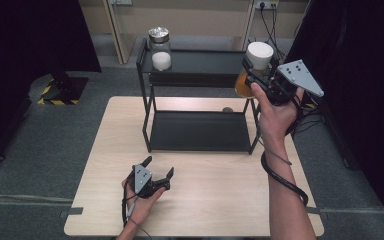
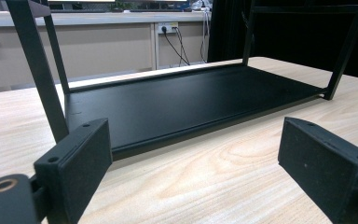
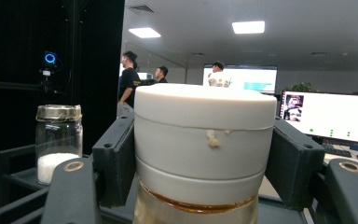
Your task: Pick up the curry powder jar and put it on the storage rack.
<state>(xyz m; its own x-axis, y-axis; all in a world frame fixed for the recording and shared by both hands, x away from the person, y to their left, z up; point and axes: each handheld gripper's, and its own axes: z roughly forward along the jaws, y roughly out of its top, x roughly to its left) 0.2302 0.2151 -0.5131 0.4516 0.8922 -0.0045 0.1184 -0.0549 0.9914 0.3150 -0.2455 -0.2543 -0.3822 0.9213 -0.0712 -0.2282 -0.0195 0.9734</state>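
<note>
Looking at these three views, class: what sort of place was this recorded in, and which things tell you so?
Probably an office or lab set up for recording. Dark curtains flank a small wooden table; lit computer monitors and ceiling light panels show behind the white-lidded jar, with wall sockets and cables nearby.

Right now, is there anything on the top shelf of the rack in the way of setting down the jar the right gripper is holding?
Nothing visible blocks it. The right gripper holds the white-lidded jar at the top shelf's right end. The glass jar stands at the far left end, leaving the right side bare.
</note>
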